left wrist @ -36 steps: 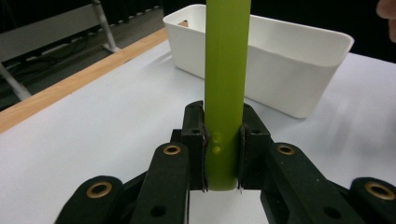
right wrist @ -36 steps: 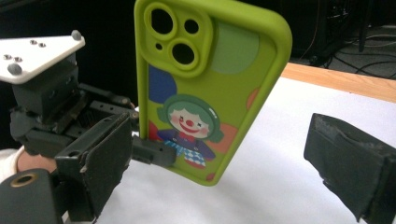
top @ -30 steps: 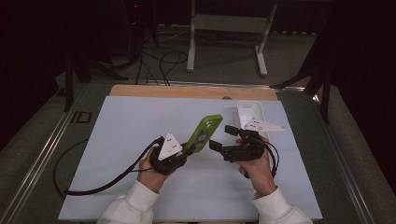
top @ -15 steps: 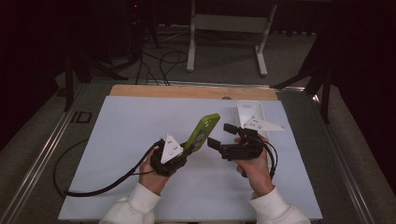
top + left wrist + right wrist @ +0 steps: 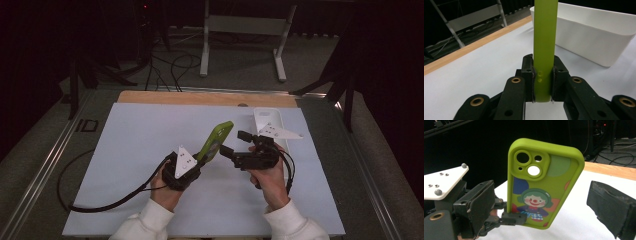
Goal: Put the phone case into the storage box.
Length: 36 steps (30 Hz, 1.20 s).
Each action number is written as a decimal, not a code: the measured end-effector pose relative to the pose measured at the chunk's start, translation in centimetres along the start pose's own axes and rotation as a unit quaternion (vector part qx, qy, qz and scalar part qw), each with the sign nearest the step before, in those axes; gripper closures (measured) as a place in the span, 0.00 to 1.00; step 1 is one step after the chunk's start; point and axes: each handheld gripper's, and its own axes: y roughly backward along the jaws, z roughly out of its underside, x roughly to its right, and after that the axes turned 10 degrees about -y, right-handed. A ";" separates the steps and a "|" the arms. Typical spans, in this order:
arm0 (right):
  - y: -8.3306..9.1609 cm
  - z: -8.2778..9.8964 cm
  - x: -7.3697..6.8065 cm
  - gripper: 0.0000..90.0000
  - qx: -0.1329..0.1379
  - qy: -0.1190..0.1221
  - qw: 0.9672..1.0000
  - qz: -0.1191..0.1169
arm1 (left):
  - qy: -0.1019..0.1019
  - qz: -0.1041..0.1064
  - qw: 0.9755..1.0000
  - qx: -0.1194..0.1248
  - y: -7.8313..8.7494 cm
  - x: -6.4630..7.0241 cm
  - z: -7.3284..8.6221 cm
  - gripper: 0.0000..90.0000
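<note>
A lime-green phone case point(image 5: 216, 141) is held up off the white table mat, tilted with its top leaning away to the right. My left gripper point(image 5: 196, 162) is shut on its lower end. In the left gripper view the case point(image 5: 544, 42) stands edge-on, pinched between the two black jaws of the left gripper point(image 5: 543, 75). The right gripper view faces the case's back point(image 5: 544, 182), which has camera cut-outs and a clown picture. My right gripper point(image 5: 234, 143) stands open just right of the case. Its two pads flank the case point(image 5: 542, 197) without touching it.
A white rectangular bin point(image 5: 267, 122) stands on the mat behind the right gripper, also seen as the white bin point(image 5: 599, 37). A wooden strip point(image 5: 205, 97) runs along the mat's far edge. Black cables trail from both grippers toward the person.
The left gripper and the case have shifted very slightly toward the person. The right gripper has stayed where it was, still open.
</note>
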 end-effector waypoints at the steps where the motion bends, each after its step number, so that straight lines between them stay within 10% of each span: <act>1: 0.0 0.0 0.0 0.09 0.000 -0.001 1.000 0.000 | 0.000 -0.001 1.000 0.000 0.0 0.0 0.0 0.86; 36: -1.8 -0.1 -0.2 0.16 0.014 -0.059 0.998 0.015 | -0.011 0.016 1.000 -0.001 -0.5 2.2 0.8 0.85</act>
